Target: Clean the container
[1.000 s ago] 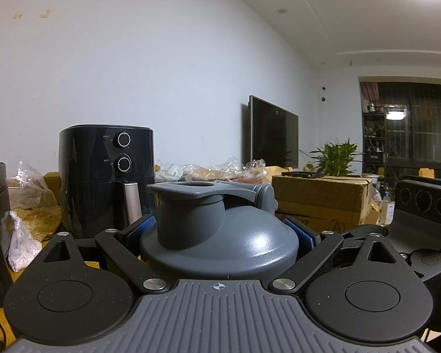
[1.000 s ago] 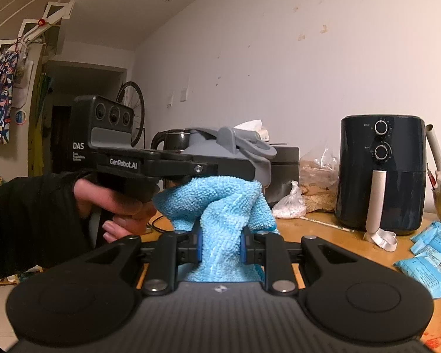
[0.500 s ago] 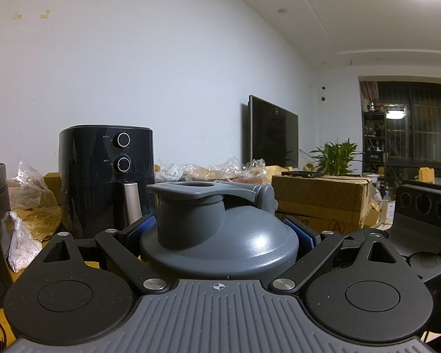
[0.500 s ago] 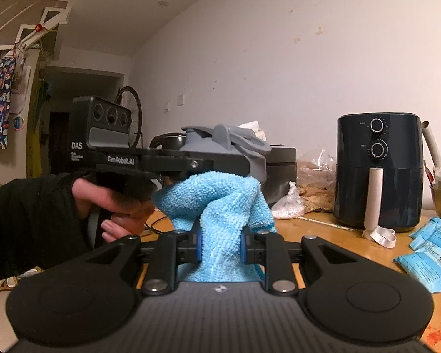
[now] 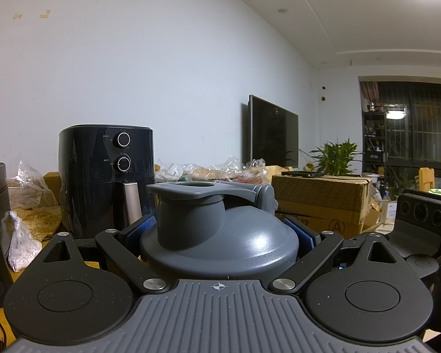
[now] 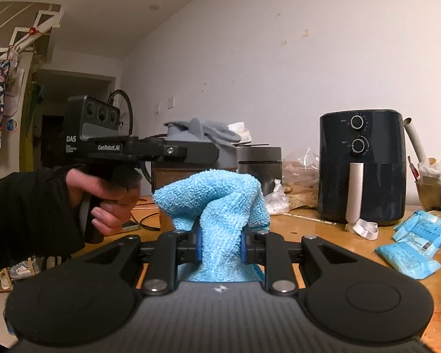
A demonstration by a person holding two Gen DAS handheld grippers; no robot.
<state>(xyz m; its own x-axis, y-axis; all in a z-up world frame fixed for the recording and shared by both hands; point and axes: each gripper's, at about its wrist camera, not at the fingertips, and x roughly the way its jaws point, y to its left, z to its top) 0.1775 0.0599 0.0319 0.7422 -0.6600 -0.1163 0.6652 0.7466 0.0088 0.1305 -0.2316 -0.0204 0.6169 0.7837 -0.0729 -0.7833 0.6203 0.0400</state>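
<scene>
Grey-lidded container (image 5: 220, 235) sits clamped in the left gripper (image 5: 219, 232) before a white wall, an air fryer (image 5: 105, 176) behind. From the right wrist, the right gripper (image 6: 219, 242) pinches a blue cloth (image 6: 214, 203) above the cluttered wooden table (image 6: 323, 229), just below the container.

Black air fryer (image 5: 105, 176) with two dials, standing against white wall on wooden table (image 6: 338, 235). Clear plastic bags (image 5: 29, 188) left of it, small white bag (image 6: 276, 200) near them. Light blue packets (image 6: 411, 244) lying at table's right end. Dark TV (image 5: 272, 133) on wall, cardboard box (image 5: 320, 197) with green plant (image 5: 336, 157) behind. Bike wheel (image 6: 123, 111) in far corner.
</scene>
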